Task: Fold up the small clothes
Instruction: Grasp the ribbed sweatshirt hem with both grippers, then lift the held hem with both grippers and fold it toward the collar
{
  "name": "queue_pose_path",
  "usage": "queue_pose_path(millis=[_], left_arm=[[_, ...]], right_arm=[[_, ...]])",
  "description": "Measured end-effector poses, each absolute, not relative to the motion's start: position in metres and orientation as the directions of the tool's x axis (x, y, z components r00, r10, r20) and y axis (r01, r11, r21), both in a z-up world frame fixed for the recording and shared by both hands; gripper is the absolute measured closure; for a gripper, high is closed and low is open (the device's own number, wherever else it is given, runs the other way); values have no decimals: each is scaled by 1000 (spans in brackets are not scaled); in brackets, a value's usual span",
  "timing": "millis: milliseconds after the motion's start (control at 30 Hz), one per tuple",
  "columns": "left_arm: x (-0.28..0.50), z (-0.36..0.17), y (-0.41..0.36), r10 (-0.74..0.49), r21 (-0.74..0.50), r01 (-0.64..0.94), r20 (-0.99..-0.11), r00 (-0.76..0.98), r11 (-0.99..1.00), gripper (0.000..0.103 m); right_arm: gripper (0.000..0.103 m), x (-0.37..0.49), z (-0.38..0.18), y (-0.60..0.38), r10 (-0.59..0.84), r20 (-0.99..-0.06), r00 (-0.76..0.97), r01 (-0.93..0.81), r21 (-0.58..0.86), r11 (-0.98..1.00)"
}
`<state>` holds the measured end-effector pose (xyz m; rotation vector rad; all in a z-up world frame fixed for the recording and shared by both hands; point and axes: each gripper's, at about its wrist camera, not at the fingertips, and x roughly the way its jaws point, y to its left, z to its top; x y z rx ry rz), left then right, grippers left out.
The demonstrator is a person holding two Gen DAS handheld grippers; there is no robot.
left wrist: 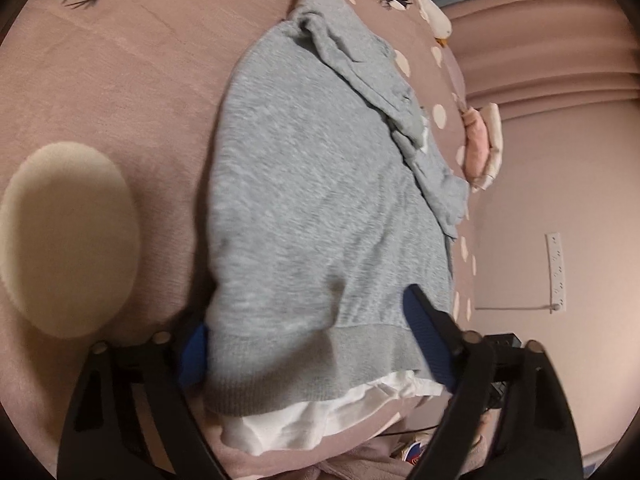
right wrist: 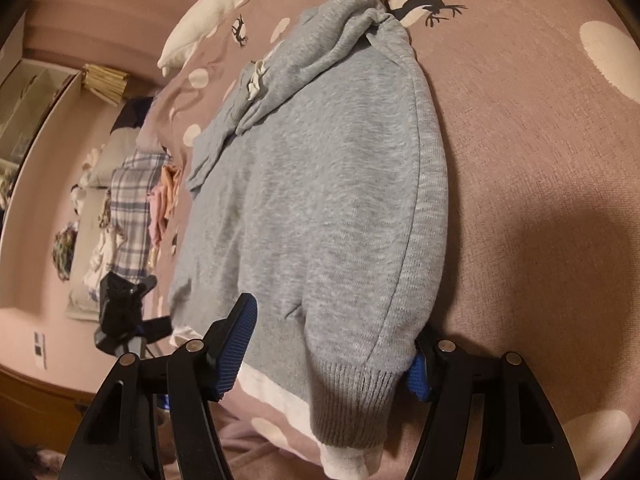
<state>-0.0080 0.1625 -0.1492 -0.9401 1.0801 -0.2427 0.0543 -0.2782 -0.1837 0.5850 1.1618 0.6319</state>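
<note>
A grey sweater (left wrist: pixel 320 184) lies flat on the pink bedspread (left wrist: pixel 120 92), sleeves folded across its back, with a white under-layer (left wrist: pixel 320 412) showing below the ribbed hem. My left gripper (left wrist: pixel 308 316) straddles the hem at one corner. One blue pad (left wrist: pixel 194 354) is pushed into the folded side edge, the other rests on the cloth, and the fabric puckers between them. My right gripper (right wrist: pixel 332 328) holds the opposite hem corner of the sweater (right wrist: pixel 320 184). Its pads (right wrist: pixel 236 344) bracket the ribbed cuff (right wrist: pixel 348 400), which bulges between them. The left gripper (right wrist: pixel 120 320) appears at the left of the right wrist view.
The bedspread (right wrist: pixel 520 160) carries white dots and black deer prints. A white pillow (right wrist: pixel 208 24) lies at the far end. Checked and pink clothes (right wrist: pixel 136 208) are piled beside the bed. A folded pink item (left wrist: pixel 478 148) sits at the bed's edge, and a wall socket strip (left wrist: pixel 558 272) is beyond it.
</note>
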Motion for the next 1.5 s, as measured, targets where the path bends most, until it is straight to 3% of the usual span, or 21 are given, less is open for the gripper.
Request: queue_pose_path(millis=[200,300,467,833,1067,1300,1500], left_arm=[[-18,-157,177,-557,-737,-343,-669,492,582,61],[-22,-160,182,-562,-751,-373,-657,503,545,68],[-21,-153,182,-596,-782,-360,-621,508,509,70],[7,-117,172,-685,-870,-206,-482,547,447,77],[14,-133,161,-620,-753,-257,-649,440,606,77],[5,-155,165,-633,-748,-300,-662,401,592,56],[-3,-155,161,-668,-770,-284,-637,385,571,45]], right_arm=[[54,51,-183,-278,675,-678,290,-143,667,731],[65,51,-187,-284,678,-672,297,-106,683,723],[75,49,-187,-289,714,-632,302,-91,726,681],[80,65,-149,-282,828,-450,336,-182,831,526],[80,69,-149,-270,812,-491,315,-200,802,562],[80,66,-170,-283,800,-526,288,-115,811,574],[65,57,-186,-284,788,-578,213,-70,795,603]])
